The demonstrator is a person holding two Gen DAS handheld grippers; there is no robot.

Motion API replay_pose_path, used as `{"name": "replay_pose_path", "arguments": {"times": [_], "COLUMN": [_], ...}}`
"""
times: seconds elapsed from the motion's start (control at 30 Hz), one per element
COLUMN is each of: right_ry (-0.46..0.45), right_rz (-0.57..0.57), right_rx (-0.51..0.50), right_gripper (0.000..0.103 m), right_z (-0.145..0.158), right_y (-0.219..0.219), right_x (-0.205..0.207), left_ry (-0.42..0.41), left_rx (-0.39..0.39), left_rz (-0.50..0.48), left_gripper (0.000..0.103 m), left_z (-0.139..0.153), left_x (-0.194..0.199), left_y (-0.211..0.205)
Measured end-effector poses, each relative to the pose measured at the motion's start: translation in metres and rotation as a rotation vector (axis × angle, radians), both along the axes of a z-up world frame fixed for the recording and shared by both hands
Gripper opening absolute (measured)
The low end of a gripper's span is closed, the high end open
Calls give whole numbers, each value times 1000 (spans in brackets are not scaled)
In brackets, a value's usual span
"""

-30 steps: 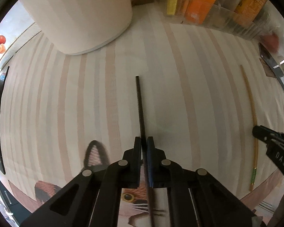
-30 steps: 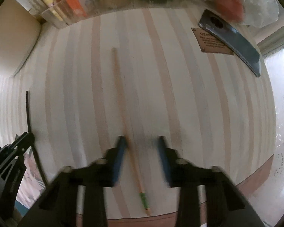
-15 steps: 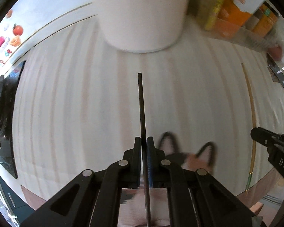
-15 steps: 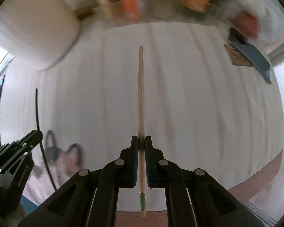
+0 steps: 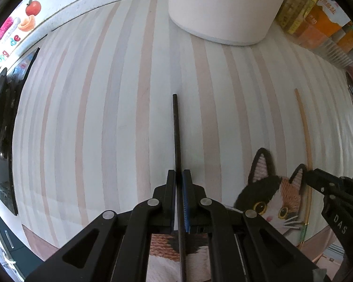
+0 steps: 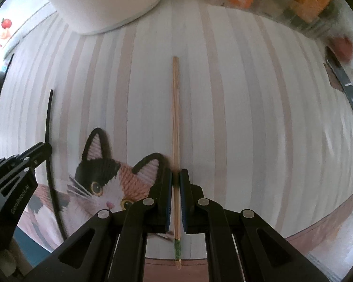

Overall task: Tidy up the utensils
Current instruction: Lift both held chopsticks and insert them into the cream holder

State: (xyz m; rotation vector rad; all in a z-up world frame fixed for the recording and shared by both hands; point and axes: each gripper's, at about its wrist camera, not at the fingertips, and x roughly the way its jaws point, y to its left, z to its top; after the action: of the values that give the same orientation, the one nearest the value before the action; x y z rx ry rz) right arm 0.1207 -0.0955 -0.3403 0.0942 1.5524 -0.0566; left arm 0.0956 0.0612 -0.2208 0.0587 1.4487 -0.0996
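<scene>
My left gripper (image 5: 179, 176) is shut on a thin black chopstick (image 5: 176, 127) that sticks out ahead of the fingers over the striped tablecloth. My right gripper (image 6: 175, 176) is shut on a light wooden chopstick (image 6: 175, 108) with a green band (image 6: 177, 250) near its rear end. Each gripper shows in the other's view: the right one (image 5: 309, 176) at the right edge with the wooden chopstick (image 5: 304, 127), the left one (image 6: 46, 149) at the left edge with the black chopstick (image 6: 48, 117). A cat-face mat (image 6: 106, 176) lies under and between both grippers.
A large white cylindrical container (image 5: 223, 9) stands at the back of the table. Orange and yellow packages in a clear bin (image 6: 282, 2) line the back right. A dark cleaver-like blade (image 6: 341, 80) lies at the far right. The table's front edge (image 6: 317, 225) runs close below.
The right gripper closed on the wooden chopstick and lifted it. Both grippers carried their chopsticks sideways, so the white container and the cat mat have shifted across both views.
</scene>
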Motion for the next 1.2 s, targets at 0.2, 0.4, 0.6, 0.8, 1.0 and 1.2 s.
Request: {"name": "replay_pose_path", "arguments": {"times": [0.2,0.4,0.6,0.8,1.0,1.2], "right_ry": [-1,-7,4,32,38,46], "right_rz": [-27,-21,40,40,43,44], "right_rx": [-19,-47,-62,-54,-64,-62], "right_gripper": [15,7,7,8,8,9], "right_z": [-2,1,5,-1,2,6], "right_y": [9,28,53,49,42,38], "right_x": [21,15,1,7,32,39], "left_ry": [-2,-5,2,8,15,24], "left_rx": [-10,-3,-14,-15,-13,-7], "left_rz": [-8,-18,-16,-14,-18,-17], "left_gripper": [3,3,3,3,3,3], "left_z": [-2,3,5,6,5,4], "left_x": [-9,-7,0,7,15,19], "left_y": [18,0,1,2,2,-6]}}
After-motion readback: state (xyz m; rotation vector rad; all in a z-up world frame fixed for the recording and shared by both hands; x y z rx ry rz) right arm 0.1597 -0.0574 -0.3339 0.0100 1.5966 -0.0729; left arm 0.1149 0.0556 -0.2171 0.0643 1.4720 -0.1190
